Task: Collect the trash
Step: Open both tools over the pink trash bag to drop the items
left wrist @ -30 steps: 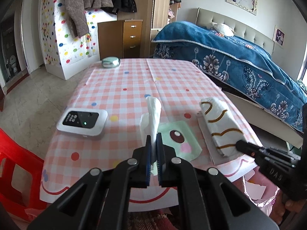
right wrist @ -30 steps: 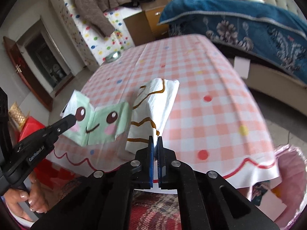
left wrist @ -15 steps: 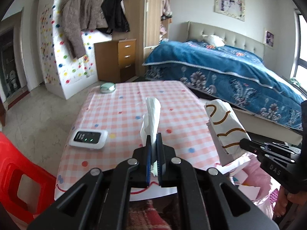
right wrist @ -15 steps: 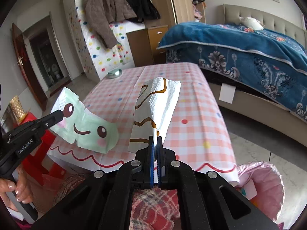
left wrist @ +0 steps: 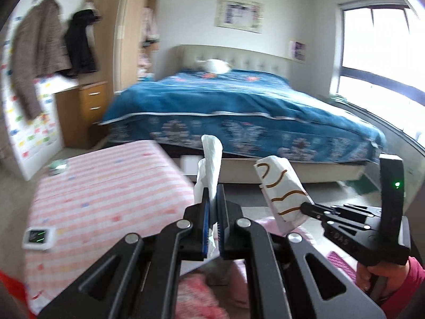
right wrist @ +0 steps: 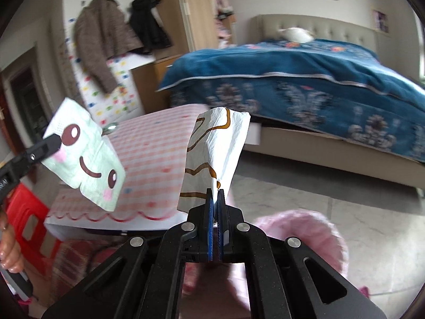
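Observation:
My left gripper [left wrist: 212, 188] is shut on a pale green napkin with a cartoon face [right wrist: 85, 159]; in the left wrist view the napkin [left wrist: 211, 159] stands edge-on and looks white. My right gripper [right wrist: 214, 192] is shut on a white napkin with brown wavy lines [right wrist: 215, 154], which also shows at the right of the left wrist view [left wrist: 281, 191]. Both napkins hang in the air off the table's edge. A pink trash bag [right wrist: 305, 228] lies open on the floor just below and beyond the right gripper.
The table with the pink checked cloth [left wrist: 106, 186] is to the left, with a small white device [left wrist: 38, 236] on it. A red stool [right wrist: 24, 223] stands by the table. A bed with a blue cover [left wrist: 239, 106] fills the far side, with tiled floor in between.
Both grippers have lifted and swung right, off the table, each still holding its napkin. The table has slid to the left of both views and the pink bag has come in below.

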Demonstrator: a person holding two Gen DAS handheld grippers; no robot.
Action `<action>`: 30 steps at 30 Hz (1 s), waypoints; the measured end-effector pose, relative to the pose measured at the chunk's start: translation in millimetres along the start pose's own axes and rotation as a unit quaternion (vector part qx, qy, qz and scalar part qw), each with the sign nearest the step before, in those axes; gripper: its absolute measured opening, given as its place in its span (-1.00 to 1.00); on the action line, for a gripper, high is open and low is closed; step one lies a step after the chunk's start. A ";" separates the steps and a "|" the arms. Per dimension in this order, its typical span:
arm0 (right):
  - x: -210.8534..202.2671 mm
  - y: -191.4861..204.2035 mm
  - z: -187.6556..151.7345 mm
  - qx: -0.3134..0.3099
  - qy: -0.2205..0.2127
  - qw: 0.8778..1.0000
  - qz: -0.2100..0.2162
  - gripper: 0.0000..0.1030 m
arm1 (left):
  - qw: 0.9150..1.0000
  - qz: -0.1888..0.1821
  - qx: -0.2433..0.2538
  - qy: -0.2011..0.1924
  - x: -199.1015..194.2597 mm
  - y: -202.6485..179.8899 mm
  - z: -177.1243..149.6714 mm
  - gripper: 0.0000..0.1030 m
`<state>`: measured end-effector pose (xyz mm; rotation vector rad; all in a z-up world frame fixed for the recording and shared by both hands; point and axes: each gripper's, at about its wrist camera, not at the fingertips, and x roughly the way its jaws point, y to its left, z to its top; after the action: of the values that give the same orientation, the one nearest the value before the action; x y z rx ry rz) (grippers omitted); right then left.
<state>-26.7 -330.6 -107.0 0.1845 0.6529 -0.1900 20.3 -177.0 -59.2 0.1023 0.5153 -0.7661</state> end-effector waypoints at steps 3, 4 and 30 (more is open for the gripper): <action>-12.1 -25.7 -10.6 0.017 0.001 0.999 -0.035 -0.96 | 0.999 -0.044 0.022 0.010 21.0 -31.5 -1.0 -0.95; -14.7 -32.4 -12.4 0.020 0.002 0.999 -0.043 -0.96 | 0.998 -0.061 0.030 0.015 30.4 -43.1 -2.1 -0.95; 12.8 -109.2 -41.8 0.106 0.069 0.986 -0.111 0.21 | 0.995 -0.039 0.028 0.090 103.7 -61.3 -27.6 0.47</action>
<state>-66.5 -428.0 -159.5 0.3324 0.7921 -0.4648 29.7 -279.7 -127.3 0.2055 0.6723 -0.8528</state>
